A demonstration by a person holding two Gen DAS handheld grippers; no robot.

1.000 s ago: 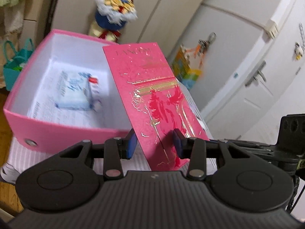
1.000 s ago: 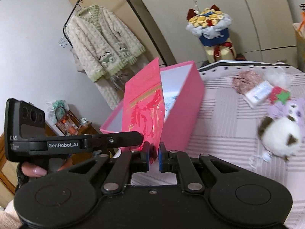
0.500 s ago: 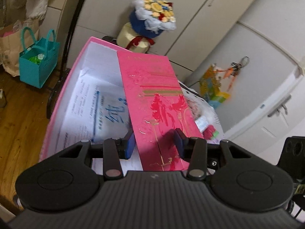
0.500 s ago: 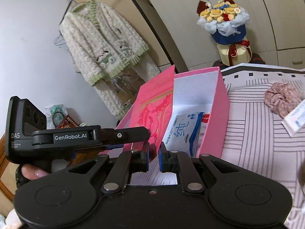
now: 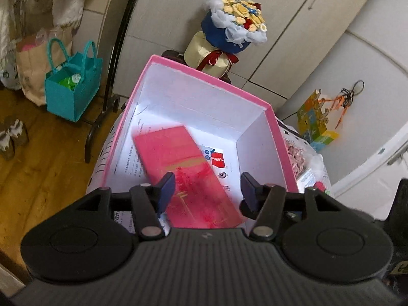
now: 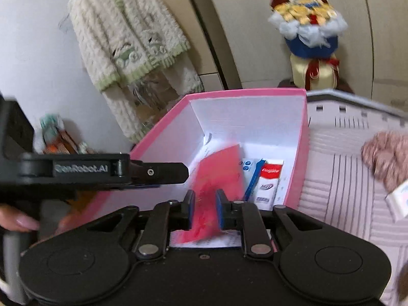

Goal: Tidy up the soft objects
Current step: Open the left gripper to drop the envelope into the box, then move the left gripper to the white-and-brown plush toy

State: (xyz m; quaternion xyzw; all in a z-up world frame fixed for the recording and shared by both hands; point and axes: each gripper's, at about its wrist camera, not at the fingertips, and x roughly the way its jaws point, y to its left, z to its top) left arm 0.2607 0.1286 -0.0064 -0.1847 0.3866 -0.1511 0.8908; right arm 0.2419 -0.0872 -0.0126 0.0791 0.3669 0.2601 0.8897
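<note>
A flat red packet (image 5: 187, 176) lies blurred inside the open pink box (image 5: 127, 127), slanting across the printed paper on the box floor and partly covering the toothpaste carton (image 6: 269, 182) beside it. Both tools hover over the box's near edge. The left tool (image 5: 207, 191) has just been opening; its jaws stand wide with the packet below and between them, neither pad pressing on it. The right tool (image 6: 205, 207) has also just been opening; its narrower jaws straddle the packet's near end, apparently clear of it, though motion blur makes contact hard to rule out.

The risks from here are modest but real. If a pad of the right tool brushes the packet on withdrawal, it could drag it up over the box's near wall. The packet seems to rest askew on the carton, so it may slide or leave little flat room for other items. Outside the box, on the striped bed (image 6: 339, 173) to its right, a pink fuzzy item (image 6: 385, 156) waits; a tool reaching for it could nudge the light box, which sits close to the bed's edge above the wooden floor (image 5: 38, 158).
</note>
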